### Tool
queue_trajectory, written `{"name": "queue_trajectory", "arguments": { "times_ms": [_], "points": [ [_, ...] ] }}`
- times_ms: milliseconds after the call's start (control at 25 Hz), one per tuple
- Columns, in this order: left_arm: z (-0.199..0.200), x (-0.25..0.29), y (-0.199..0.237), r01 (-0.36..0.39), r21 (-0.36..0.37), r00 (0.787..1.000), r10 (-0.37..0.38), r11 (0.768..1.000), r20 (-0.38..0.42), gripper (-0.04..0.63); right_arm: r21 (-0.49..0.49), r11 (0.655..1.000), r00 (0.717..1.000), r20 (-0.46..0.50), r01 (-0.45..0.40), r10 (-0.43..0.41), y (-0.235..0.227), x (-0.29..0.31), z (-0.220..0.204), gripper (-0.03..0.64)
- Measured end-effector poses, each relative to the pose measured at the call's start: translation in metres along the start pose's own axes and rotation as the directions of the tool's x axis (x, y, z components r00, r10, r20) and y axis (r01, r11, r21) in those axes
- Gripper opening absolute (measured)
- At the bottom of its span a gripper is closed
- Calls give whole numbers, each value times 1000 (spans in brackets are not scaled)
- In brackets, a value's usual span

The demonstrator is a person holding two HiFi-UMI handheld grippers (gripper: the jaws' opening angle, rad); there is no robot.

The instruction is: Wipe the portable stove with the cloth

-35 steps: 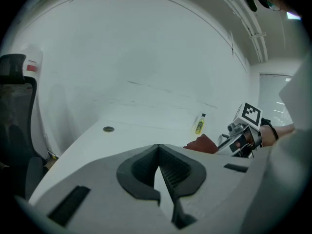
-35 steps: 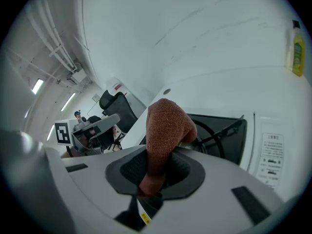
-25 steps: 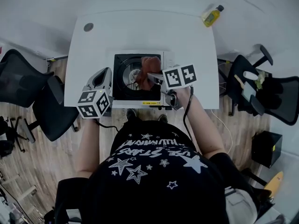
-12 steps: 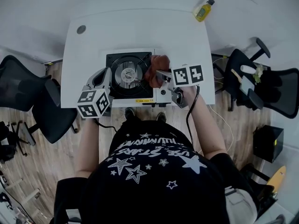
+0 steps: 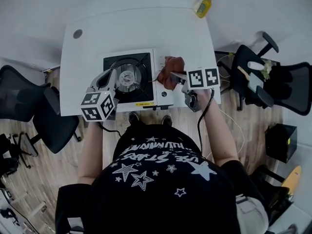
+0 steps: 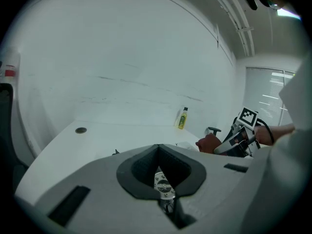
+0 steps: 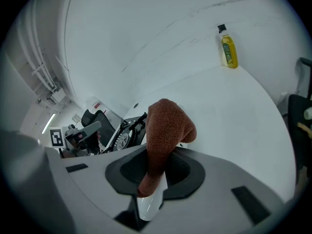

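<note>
Wiping stage: by my judgement the task is under way, with the cloth point(image 5: 172, 66) down on the stove point(image 5: 146, 100) rather than lying on the worktop point(image 5: 136, 28).
Cloth: rust-brown and bunched. It is pinched at one end, with its loose bulk resting on the stove's white right-hand panel point(image 5: 163, 87), beside the black burner tray point(image 5: 113, 62).
Right gripper point(image 5: 174, 76): fingers clenched on the cloth, reaching in from the stove's right side.
Left gripper point(image 5: 109, 77): fingers pressed together with nothing between them. It sits at the stove's front left corner; whether it touches the stove cannot be told.
Stove: near the front edge of the worktop, just ahead of the person.
Done so far: no grime or wet streaks show anywhere, so the surfaces do not reveal which parts are already wiped.
Left to do: probably the rest of the right panel and the front face. The burner tray may also need wiping.
Nearby: a yellow bottle point(image 5: 204, 5) stands at the far right corner, well apart from the work.
</note>
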State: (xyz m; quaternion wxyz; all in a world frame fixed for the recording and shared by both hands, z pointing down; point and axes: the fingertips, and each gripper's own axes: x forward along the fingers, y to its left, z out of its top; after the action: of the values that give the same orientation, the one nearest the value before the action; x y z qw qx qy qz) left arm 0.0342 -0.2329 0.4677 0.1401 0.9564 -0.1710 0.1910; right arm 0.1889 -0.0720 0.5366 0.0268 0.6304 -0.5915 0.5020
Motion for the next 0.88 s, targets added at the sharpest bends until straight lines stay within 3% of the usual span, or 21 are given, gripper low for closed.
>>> {"name": "queue_trajectory", "arguments": {
  "times_ms": [240,560,880],
  "points": [
    [2,3,-4,3,3,1000,-3,1000,6,8,14,1000,1000,26,-9,8,1,-14,2,74],
    [16,-22,23,-75,-13,996,76,997,53,8,-84,985,986,56,-150,155,70,-13,29,74],
    [4,-69,64,-195,-69,978,200,978,67,8,-192,934,954,-67,-300,293,156,38,24,74]
  ]
}}
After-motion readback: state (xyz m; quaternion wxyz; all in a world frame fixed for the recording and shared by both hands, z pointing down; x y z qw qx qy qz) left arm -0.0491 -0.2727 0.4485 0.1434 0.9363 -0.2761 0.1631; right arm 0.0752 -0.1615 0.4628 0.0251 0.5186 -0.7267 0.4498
